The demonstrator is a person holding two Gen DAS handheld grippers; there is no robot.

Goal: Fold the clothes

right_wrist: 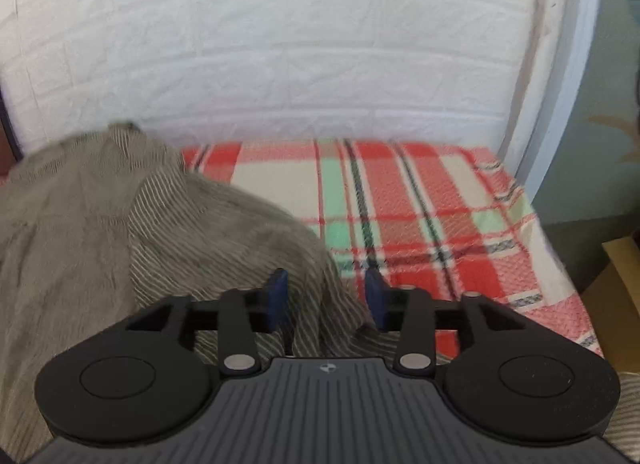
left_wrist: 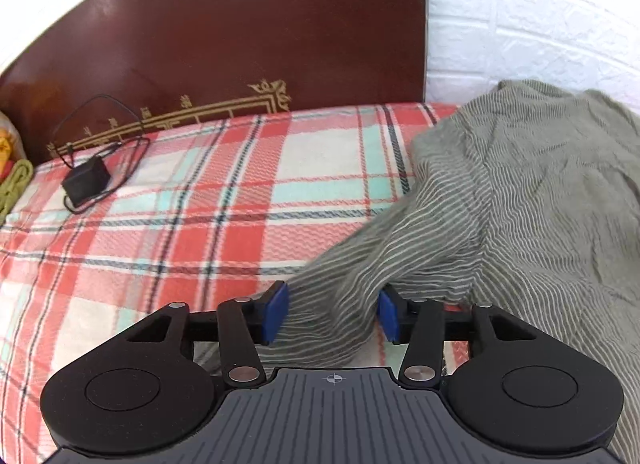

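A grey-green garment with thin pale stripes [left_wrist: 520, 200] lies crumpled on the bed, filling the right of the left wrist view. One bunched fold of it runs down between the blue pads of my left gripper [left_wrist: 332, 296]. Those pads stand apart and do not pinch the fabric. In the right wrist view the same garment [right_wrist: 100, 216] covers the left half. Its edge passes under and between the pads of my right gripper [right_wrist: 326, 282], which also stands open, low over the cloth.
A red, white and mint plaid blanket [left_wrist: 192, 224] covers the bed. A black charger with its cable [left_wrist: 86, 180] lies near the dark wooden headboard [left_wrist: 240, 32]. A white brick wall [right_wrist: 280, 44] backs the bed. The bed's right edge [right_wrist: 560, 264] drops off beside a cardboard box [right_wrist: 620, 296].
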